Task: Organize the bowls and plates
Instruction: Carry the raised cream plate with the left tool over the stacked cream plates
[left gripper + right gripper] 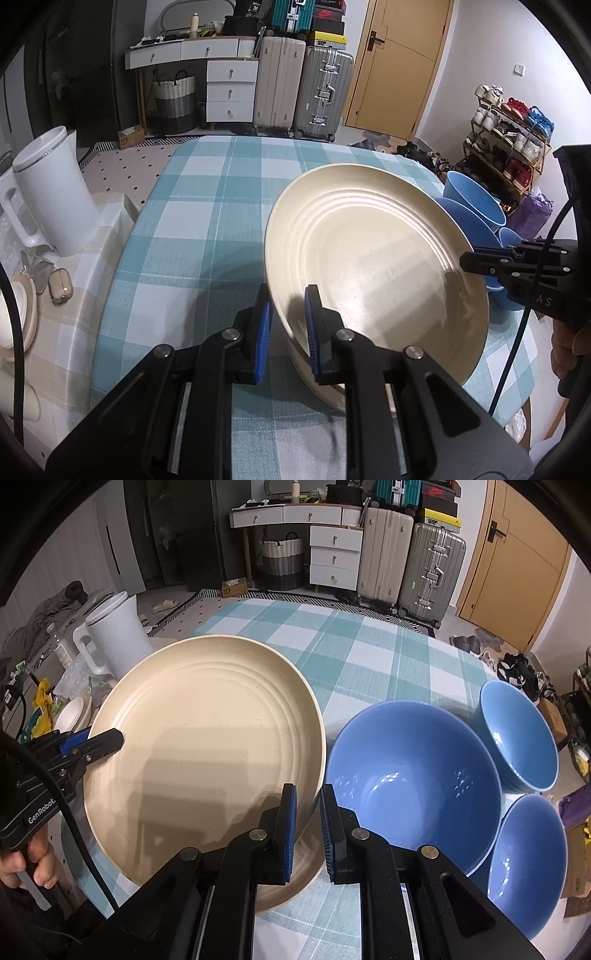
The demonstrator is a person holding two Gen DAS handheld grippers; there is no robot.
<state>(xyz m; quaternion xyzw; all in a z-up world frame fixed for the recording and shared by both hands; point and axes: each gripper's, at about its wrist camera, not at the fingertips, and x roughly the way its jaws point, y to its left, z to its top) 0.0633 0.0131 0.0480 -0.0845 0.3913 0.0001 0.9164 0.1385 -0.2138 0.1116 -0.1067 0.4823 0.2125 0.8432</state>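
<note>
A cream plate (pixel 373 258) with concentric ridges and fine speckling is held tilted above the checked tablecloth (pixel 207 206), over a second cream plate (pixel 325 391) lying flat near the table's near edge. Its face is turned up and toward the left wrist camera; being round, no long axis is given. The rim is pinched on one side by the left gripper (pixel 288 314), blue pads pressed on both faces, and on the opposite side by the right gripper (pixel 306 808), jaws likewise clamped on the rim. Three blue bowls stand upright by the table's right edge: a large bowl (pixel 410 775) just beside the plate, a far bowl (pixel 521 734) and a near bowl (pixel 532 864) touching or nearly touching it. The lower plate is mostly hidden under the held one; only its edge is seen. The bowls are largely blocked in the left wrist view. A white kettle (pixel 55 192) stands on a side surface to the left, partly cut off.
</note>
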